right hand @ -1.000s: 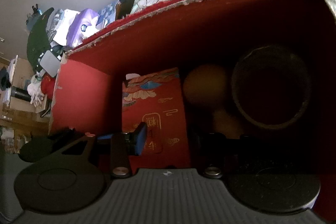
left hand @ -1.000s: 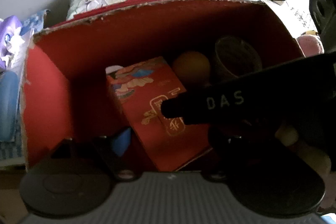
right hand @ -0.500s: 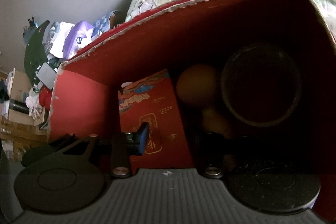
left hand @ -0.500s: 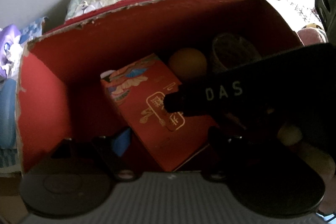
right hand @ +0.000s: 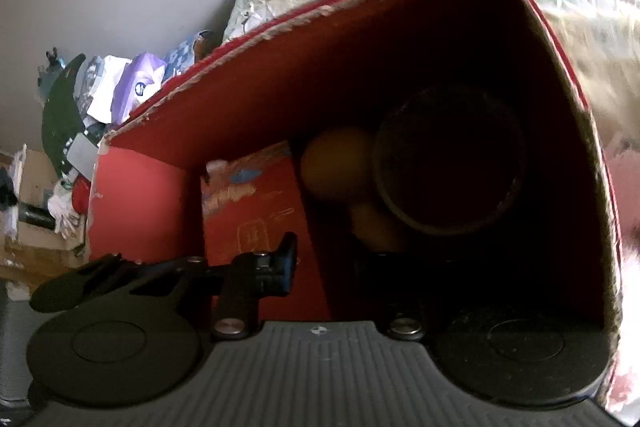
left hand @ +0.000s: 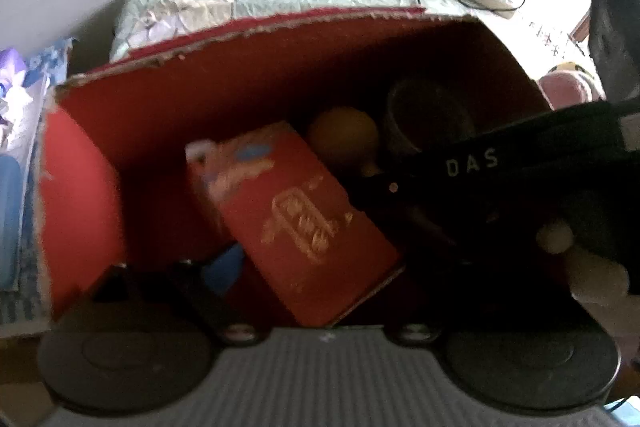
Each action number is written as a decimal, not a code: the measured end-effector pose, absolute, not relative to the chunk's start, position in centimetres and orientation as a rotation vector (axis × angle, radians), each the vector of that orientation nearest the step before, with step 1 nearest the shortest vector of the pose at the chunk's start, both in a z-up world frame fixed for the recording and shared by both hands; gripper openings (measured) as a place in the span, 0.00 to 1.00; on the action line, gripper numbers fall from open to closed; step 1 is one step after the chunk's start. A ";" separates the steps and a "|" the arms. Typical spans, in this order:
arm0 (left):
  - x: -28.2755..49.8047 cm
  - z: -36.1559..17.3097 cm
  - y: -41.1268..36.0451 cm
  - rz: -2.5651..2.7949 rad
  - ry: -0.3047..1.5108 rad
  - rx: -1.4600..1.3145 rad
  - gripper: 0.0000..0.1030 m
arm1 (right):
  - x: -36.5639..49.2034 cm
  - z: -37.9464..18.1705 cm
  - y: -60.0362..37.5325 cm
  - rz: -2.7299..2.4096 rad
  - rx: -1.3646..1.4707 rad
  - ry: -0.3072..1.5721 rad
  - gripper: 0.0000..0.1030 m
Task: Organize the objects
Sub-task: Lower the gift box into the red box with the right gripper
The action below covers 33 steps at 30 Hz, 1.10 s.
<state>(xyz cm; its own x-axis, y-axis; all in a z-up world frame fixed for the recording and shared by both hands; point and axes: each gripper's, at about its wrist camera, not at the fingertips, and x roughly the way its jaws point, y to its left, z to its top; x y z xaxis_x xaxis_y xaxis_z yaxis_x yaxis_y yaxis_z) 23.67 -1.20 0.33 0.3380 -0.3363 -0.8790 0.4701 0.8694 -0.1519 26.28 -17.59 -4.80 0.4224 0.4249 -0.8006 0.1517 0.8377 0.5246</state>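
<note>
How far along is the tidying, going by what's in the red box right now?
Already in the red box: a red packet, an orange ball and a dark round container. Nothing shows between either gripper's fingers; the left gripper is opening, the right gripper closing. What remains outside isn't visible.

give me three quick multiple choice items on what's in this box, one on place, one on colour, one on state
1. Where does the round orange ball lie?
A. between the patterned red carton and the dark round cup
B. outside the box
C. on top of the carton

2. What colour are the inner walls of the big cardboard box?
A. blue
B. red
C. white

3. How does the carton lie?
A. crushed flat
B. torn in half
C. whole, patterned face up

Answers: 1 A, the right wrist view shows the ball between them. 2 B, both views show red walls. 3 C, its gold print faces up, edges intact.
</note>
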 end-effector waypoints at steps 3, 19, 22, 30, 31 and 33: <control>23.7 0.5 -0.4 -0.498 1.092 0.145 0.87 | 26.6 -4.6 -17.3 0.187 0.549 1.147 0.25; 24.1 -0.4 -1.0 -0.513 1.126 0.140 0.86 | 26.9 -5.1 -17.3 0.210 0.558 1.166 0.24; 23.8 -0.6 -2.1 -0.513 1.117 0.180 0.86 | 26.8 -5.0 -17.2 0.220 0.553 1.164 0.24; 24.0 -0.9 -2.2 -0.497 1.117 0.188 0.86 | 26.7 -4.9 -17.1 0.237 0.547 1.145 0.24; 23.9 -0.9 -2.3 -0.494 1.113 0.193 0.86 | 26.7 -4.9 -17.1 0.238 0.546 1.143 0.24; 23.8 -0.9 -2.4 -0.488 1.105 0.206 0.86 | 26.7 -4.9 -17.0 0.240 0.547 1.140 0.24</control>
